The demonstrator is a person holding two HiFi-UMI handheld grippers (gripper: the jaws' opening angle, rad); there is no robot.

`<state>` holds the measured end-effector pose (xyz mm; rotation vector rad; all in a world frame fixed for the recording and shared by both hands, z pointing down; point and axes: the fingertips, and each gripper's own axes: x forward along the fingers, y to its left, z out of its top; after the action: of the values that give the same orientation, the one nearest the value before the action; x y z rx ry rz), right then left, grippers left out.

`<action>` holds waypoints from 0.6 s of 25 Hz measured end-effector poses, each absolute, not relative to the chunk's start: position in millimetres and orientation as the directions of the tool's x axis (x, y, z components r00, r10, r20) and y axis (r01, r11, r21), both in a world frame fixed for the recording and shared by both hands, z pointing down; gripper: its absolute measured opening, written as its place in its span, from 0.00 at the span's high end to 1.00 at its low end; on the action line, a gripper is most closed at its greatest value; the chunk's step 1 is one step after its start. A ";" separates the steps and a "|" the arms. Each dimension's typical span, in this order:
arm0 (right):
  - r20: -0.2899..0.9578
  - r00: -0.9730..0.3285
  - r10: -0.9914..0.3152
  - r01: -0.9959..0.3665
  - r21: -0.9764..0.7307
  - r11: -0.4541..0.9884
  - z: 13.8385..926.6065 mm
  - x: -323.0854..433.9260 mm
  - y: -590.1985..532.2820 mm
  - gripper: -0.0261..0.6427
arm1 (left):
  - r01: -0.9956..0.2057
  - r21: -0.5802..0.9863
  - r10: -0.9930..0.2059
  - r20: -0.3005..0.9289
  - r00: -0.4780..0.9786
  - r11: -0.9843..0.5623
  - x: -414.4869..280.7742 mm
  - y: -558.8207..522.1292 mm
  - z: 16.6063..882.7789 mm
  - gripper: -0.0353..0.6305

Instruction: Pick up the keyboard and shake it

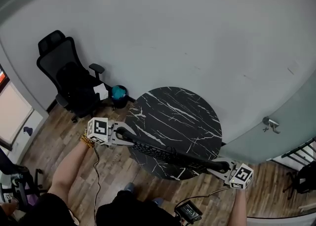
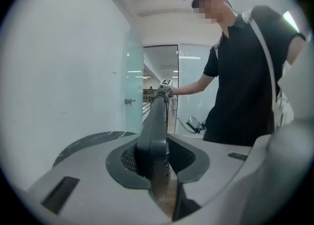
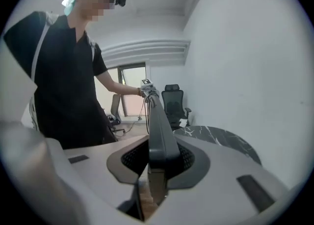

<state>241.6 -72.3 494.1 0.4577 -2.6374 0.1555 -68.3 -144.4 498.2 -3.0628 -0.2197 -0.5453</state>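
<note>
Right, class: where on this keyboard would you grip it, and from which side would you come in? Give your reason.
Grip the keyboard at its two short ends, one gripper from each side. It is long and thin, so jaws span its thickness and end grips probably balance it, as the left gripper and right gripper do.

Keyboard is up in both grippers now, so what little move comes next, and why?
Probably a short shake up and down. The left gripper and right gripper each clamp one end of the keyboard. It is tipped on its edge and looks lifted off the table, so only the shaking seems left.
</note>
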 end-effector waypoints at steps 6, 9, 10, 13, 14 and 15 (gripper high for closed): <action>0.479 -0.834 -0.274 -0.348 -0.072 0.935 507.3 237.0 -68.3 0.81 | 0.159 0.047 0.166 0.367 0.915 -0.986 -69.8 -143.3 500.9 0.80; 0.548 -0.746 -0.379 -0.366 0.138 0.920 507.9 236.1 -76.9 0.81 | 0.124 -0.159 0.043 0.436 0.899 -0.979 -67.8 -150.2 499.8 0.80; 0.555 -0.716 -0.424 -0.373 0.210 0.904 504.6 236.2 -80.6 0.81 | 0.112 -0.233 -0.004 0.448 0.894 -0.966 -66.7 -153.7 498.1 0.80; 0.586 -0.586 -0.560 -0.343 0.447 0.826 499.5 240.3 -90.7 0.81 | 0.099 -0.468 -0.165 0.490 0.856 -0.878 -64.5 -167.4 496.5 0.80; 0.586 -0.542 -0.603 -0.310 0.527 0.791 498.5 241.5 -93.9 0.81 | 0.100 -0.541 -0.221 0.497 0.839 -0.835 -63.7 -171.1 496.1 0.80; 0.581 -0.500 -0.642 -0.275 0.596 0.754 497.1 242.6 -97.2 0.81 | 0.103 -0.611 -0.278 0.496 0.823 -0.785 -62.8 -174.5 495.2 0.80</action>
<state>242.6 -97.2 497.1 0.6864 -2.1018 -0.5502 -62.8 -174.5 495.2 -2.3554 0.1275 -0.7708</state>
